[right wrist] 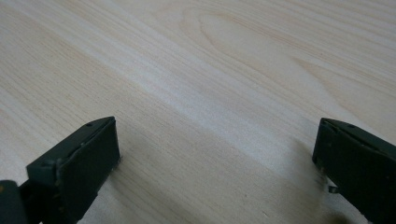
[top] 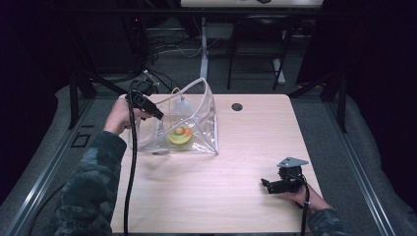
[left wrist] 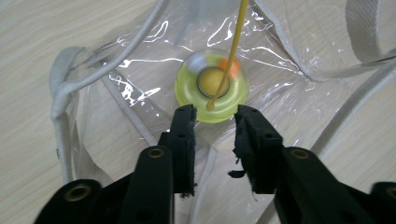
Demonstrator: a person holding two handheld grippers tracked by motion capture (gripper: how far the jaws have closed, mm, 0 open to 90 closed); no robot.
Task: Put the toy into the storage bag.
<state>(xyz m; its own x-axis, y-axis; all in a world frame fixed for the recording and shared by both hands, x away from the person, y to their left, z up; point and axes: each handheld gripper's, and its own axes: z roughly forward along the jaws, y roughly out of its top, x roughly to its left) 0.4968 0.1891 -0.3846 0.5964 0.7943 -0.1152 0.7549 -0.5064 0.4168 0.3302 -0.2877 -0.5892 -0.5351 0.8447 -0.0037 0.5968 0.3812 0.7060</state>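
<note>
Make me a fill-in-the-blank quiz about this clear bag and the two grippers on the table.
1. The round toy inside the clear bag is mostly ____ in colour.
2. The gripper reaching at the bag is the ____ gripper.
3. The right gripper rests over the bare wooden ____, jaws wide apart.

Missing words: yellow; left; table

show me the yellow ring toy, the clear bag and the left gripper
yellow ring toy (left wrist: 189, 91): left gripper view, on its left rim.
clear bag (top: 210, 115): high view, on its right wall.
left gripper (left wrist: 214, 122): left gripper view, midway between its open fingertips.
</note>
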